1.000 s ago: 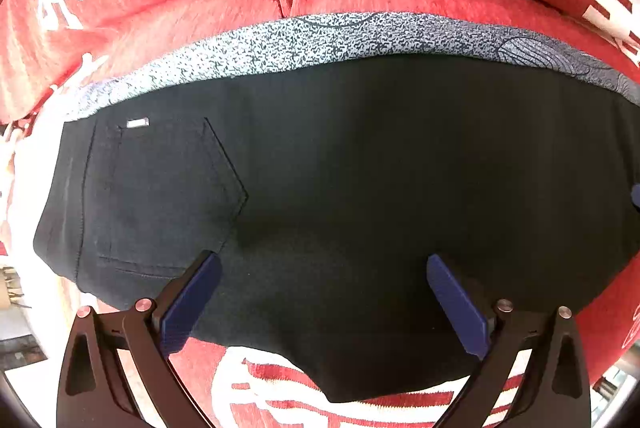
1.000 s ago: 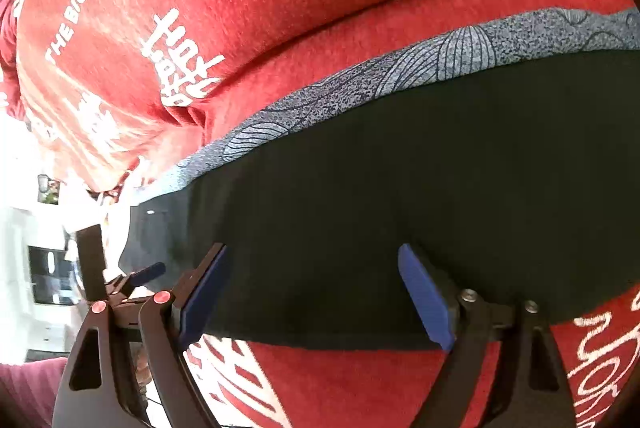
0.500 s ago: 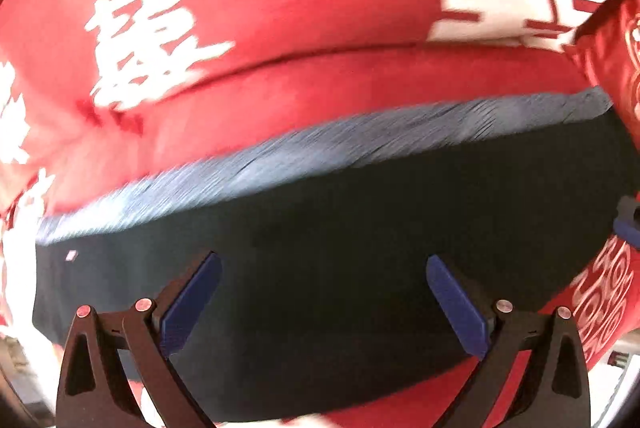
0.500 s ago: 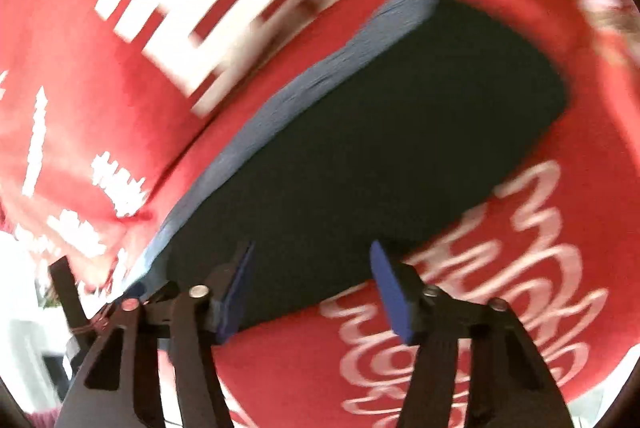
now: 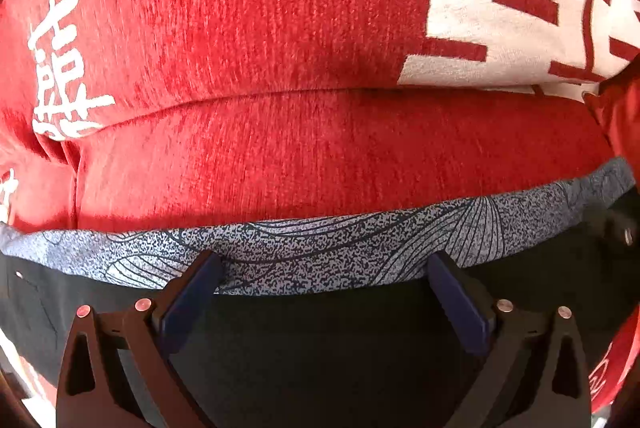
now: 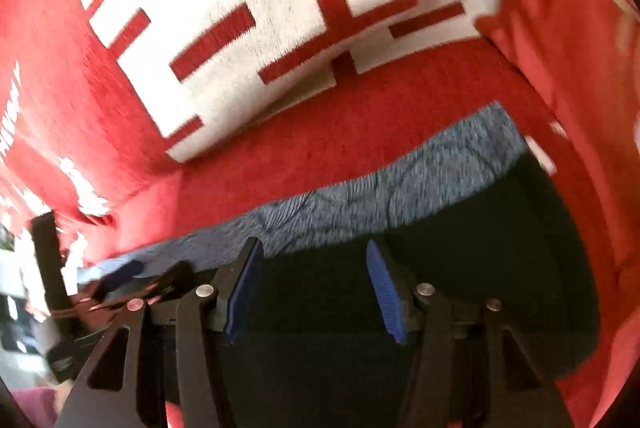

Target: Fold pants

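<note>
Over black pants [image 5: 320, 340] on red cover [image 5: 320, 156], left tool [image 5: 320, 280] gapes, right tool [image 6: 316, 264] half-closed, empty.

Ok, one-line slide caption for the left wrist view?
Open left gripper over black pants, at their patterned grey edge, on red blanket.

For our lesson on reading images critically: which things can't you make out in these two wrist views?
- Left wrist view: the pants' near edge, hidden behind the left gripper and cut off by the frame.
- Right wrist view: the patterned fabric's print, lost to motion blur.
- Right wrist view: the dark objects at lower left, blurred.
</note>
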The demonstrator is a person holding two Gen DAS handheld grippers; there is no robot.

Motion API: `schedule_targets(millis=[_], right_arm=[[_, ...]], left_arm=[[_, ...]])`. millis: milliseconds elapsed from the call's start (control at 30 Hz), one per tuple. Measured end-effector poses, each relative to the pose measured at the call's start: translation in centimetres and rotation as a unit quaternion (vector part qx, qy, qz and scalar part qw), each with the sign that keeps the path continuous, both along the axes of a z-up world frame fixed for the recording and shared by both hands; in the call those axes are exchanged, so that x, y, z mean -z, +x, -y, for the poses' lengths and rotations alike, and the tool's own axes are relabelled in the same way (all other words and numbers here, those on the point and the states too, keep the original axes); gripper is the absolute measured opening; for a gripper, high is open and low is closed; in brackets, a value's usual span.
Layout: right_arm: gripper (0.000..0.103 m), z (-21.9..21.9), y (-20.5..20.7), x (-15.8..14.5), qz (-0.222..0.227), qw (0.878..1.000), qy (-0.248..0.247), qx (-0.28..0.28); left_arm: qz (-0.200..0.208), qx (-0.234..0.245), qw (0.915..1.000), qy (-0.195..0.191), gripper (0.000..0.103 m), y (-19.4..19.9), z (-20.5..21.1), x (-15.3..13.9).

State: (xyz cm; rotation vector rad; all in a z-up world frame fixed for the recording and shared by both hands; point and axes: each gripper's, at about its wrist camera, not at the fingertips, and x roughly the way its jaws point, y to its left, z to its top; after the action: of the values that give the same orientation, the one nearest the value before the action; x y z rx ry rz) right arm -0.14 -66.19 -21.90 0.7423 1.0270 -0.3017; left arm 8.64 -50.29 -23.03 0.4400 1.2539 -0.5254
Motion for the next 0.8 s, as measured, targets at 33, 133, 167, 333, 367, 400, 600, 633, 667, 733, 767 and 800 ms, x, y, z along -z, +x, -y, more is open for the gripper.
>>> schedule_targets(millis=[33,133,167,333,367,400,600,633,667,733,767,800], right_arm=[[0.056,0.2,0.2,-0.1,0.000,1.000,-0.017,-0.003],[0.056,2.3,0.9,0.1,-0.025,0.998,-0.056,0.015],[0.056,3.1,0.8,0.1,-0.023,0.998,-0.047,0.027],[0.058,4.2,-1.4,-1.6,-0.016,0.998,-0.006,0.068],[0.058,4.0,-2.2,-1.9,-0.016,0.997,0.009,0.075],[0.058,3.7,-3.3,-2.2,-0.014,0.996,0.026,0.085],[0.058,1.3,-11.3,-2.4,-0.016,0.985,0.060,0.162],[0.058,1.1,-12.6,-2.4,-0.019,0.981,0.058,0.182],[0.058,1.3,-13.1,-2.2,-0.028,0.979,0.052,0.197],[0.058,1.9,-14.5,-1.5,-0.036,0.972,0.051,0.225],[0.058,2.5,-15.0,-1.0,-0.034,0.968,0.062,0.240],[0.058,3.1,-15.2,-0.8,-0.028,0.965,0.074,0.249]], left_arm=[[0.005,0.002,1.0000,0.000,0.103,-0.3,0.0,-0.1],[0.007,0.003,1.0000,-0.001,0.103,-0.6,0.4,-0.2],[0.006,0.003,1.0000,-0.002,0.103,-0.5,0.5,-0.3],[0.008,0.010,0.9999,-0.005,0.103,-0.5,0.2,-0.3],[0.007,0.010,0.9999,-0.007,0.103,-0.3,0.2,-0.3],[0.007,0.011,0.9999,-0.009,0.103,-0.2,0.1,-0.1],[0.010,0.015,0.9998,0.005,0.103,-0.6,-0.1,-0.7],[0.011,0.017,0.9997,0.010,0.103,-0.2,0.2,-1.0],[0.010,0.021,0.9996,0.012,0.103,-0.5,0.2,-1.3],[0.004,0.030,0.9995,0.010,0.103,-1.2,0.0,-2.2],[0.003,0.033,0.9994,0.006,0.103,-1.6,-0.2,-2.6],[-0.001,0.037,0.9993,0.003,0.103,-2.1,-0.3,-3.0]])
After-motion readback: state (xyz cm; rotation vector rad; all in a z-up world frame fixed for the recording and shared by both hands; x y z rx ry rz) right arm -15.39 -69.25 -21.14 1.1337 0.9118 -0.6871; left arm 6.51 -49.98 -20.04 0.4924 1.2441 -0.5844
